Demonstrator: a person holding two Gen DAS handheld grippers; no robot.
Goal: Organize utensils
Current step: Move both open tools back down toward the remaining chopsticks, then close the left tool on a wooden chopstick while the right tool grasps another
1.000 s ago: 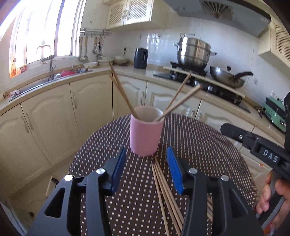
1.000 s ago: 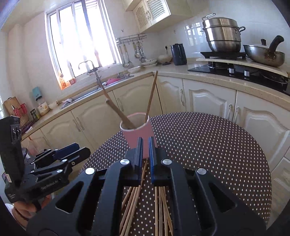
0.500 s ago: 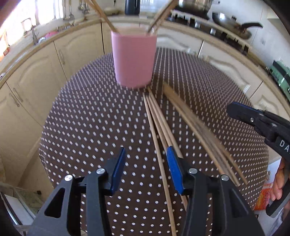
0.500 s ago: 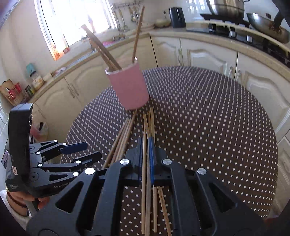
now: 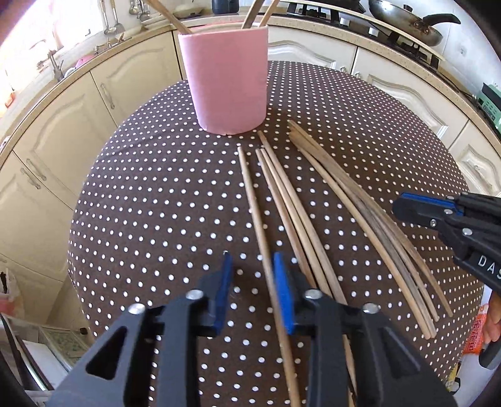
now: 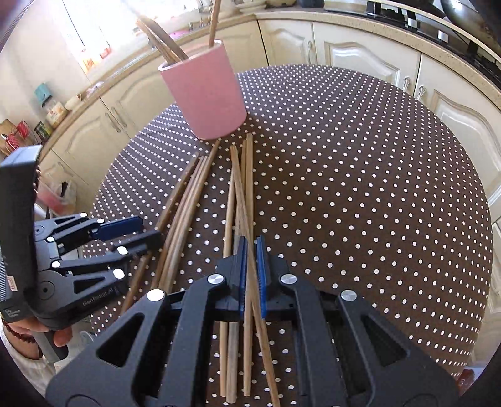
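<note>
A pink cup (image 5: 227, 78) holding a few chopsticks stands at the far side of the round polka-dot table (image 5: 141, 203); it also shows in the right wrist view (image 6: 206, 97). Several wooden chopsticks (image 5: 281, 200) lie in two bundles in front of it, a light left bundle (image 6: 184, 206) and a right bundle (image 6: 241, 188). My left gripper (image 5: 253, 266) is open, low over the table, with the leftmost chopstick (image 5: 255, 213) between its fingers. My right gripper (image 6: 251, 247) is nearly closed with two chopsticks from the right bundle between its pads.
Cream kitchen cabinets (image 5: 62, 125) and a countertop curve behind the table. A stove with a frying pan (image 5: 407, 28) is at the back right. A sink and window are at the back left. The table edge drops off on the left.
Both grippers have dropped from cup height and pulled back toward the table's near side over the loose chopsticks. The left gripper's gap has narrowed around the leftmost chopstick.
</note>
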